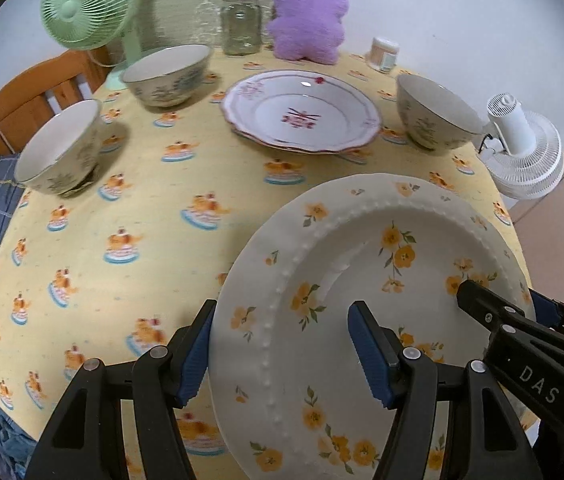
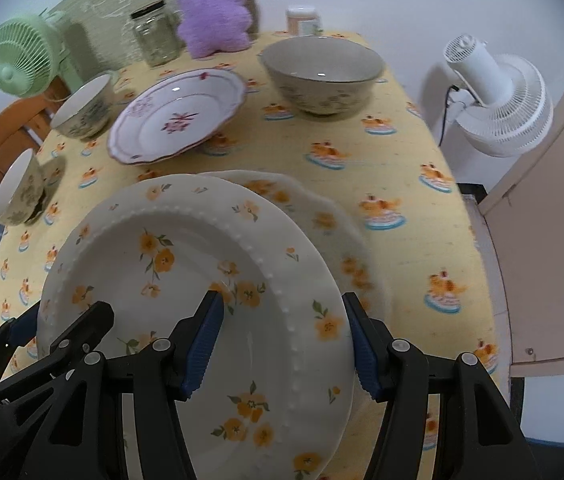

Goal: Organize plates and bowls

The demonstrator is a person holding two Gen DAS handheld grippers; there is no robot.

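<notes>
You hold the yellow-flowered plate (image 1: 362,300) by opposite rims, left tool (image 1: 282,356) and right tool (image 2: 282,348) each half-open and clamped on it, red-patterned plate (image 1: 302,110) straight ahead across the desk (image 1: 142,208).

Glossy ceramic plate (image 1: 362,280); matt cloth tablecloth (image 1: 122,200); fuzzy plush toy (image 1: 308,16).

Beyond the claws, tabletop's far edge: green fan (image 1: 82,6), glass jar (image 1: 241,24), purple plush (image 1: 309,20); white fan (image 1: 522,152) off right.
</notes>
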